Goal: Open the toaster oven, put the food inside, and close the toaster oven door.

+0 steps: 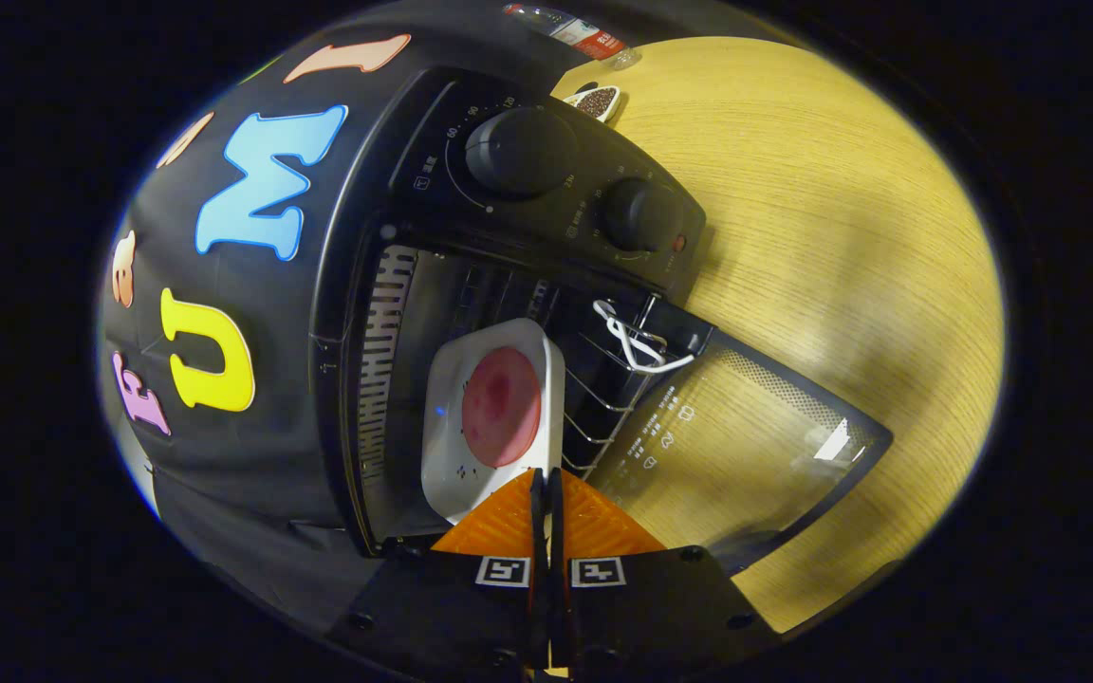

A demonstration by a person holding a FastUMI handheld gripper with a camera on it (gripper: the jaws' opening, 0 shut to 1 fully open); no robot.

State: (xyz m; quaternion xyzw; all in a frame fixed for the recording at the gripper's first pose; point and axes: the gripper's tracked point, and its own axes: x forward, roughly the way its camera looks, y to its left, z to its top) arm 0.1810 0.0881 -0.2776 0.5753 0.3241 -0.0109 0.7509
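1. Gripper view: the toaster oven [509, 285] is seen tilted, with its door [746, 446] swung fully open and lying flat over the wooden table [841, 237], out toward 3 o'clock from the oven's mouth.
2. Two knobs sit on the control panel: the large knob [520, 150] at about 12 o'clock from the oven's mouth, the small knob [639, 213] toward 1 o'clock.
3. The food [501, 406], a round pink slice, lies on a white plate [494, 422]. The plate rests on the wire rack [603, 398] inside the oven, just ahead of the fingers.
4. The gripper [546, 493] has its two fingers [509, 526] pressed together with hardly a gap. The tips sit right at the plate's near edge, at 6 o'clock from the food. Whether they pinch the rim I cannot tell (the edge is hidden behind the tips).
5. A white cord or clip [637, 341] hangs at the door's hinge, at 2 o'clock from the plate.
6. Progress, as I judge it: opening is done, and the food looks to be placed inside. What is left is to draw the fingers clear of the plate and swing the door up until it shuts.
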